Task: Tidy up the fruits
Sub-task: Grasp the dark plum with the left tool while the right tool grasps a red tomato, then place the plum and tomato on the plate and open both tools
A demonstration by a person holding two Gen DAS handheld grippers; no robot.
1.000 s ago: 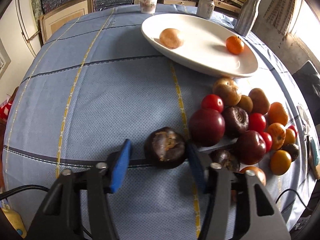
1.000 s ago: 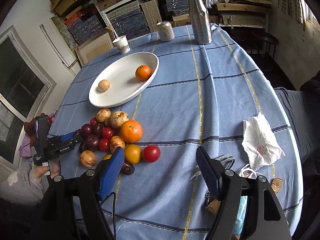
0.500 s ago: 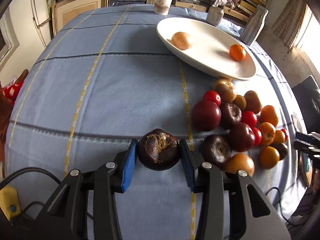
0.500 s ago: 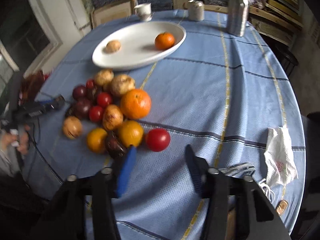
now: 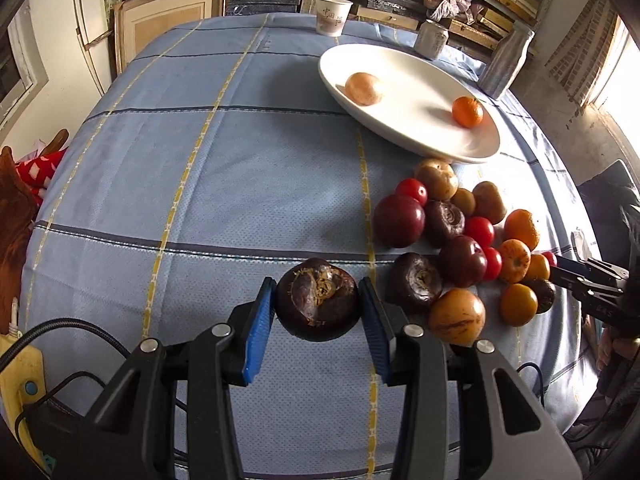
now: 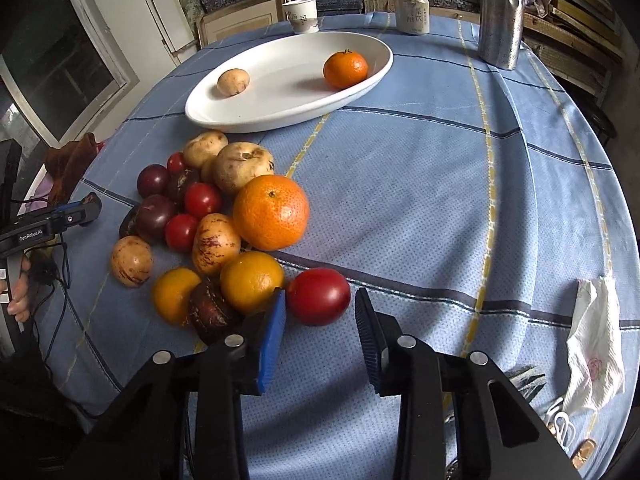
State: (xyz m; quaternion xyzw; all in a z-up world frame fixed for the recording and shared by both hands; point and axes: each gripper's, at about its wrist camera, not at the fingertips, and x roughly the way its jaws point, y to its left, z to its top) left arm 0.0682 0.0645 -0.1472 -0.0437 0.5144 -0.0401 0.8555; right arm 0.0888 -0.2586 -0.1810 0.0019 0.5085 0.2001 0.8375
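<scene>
- L gripper (image 5: 318, 306): clenched on dark mangosteen (image 5: 317, 298), off the table (image 5: 200, 200).
- R gripper (image 6: 320, 312): jaws just been closing round red tomato (image 6: 319, 296) at pile's near edge, gap on one side, not yet gripped.

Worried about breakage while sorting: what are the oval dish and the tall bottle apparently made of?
Oval dish: likely glazed ceramic, though possibly melamine; glossy, opaque white. Tall bottle: metal, probably stainless steel; silvery brushed sheen with reflections.
</scene>
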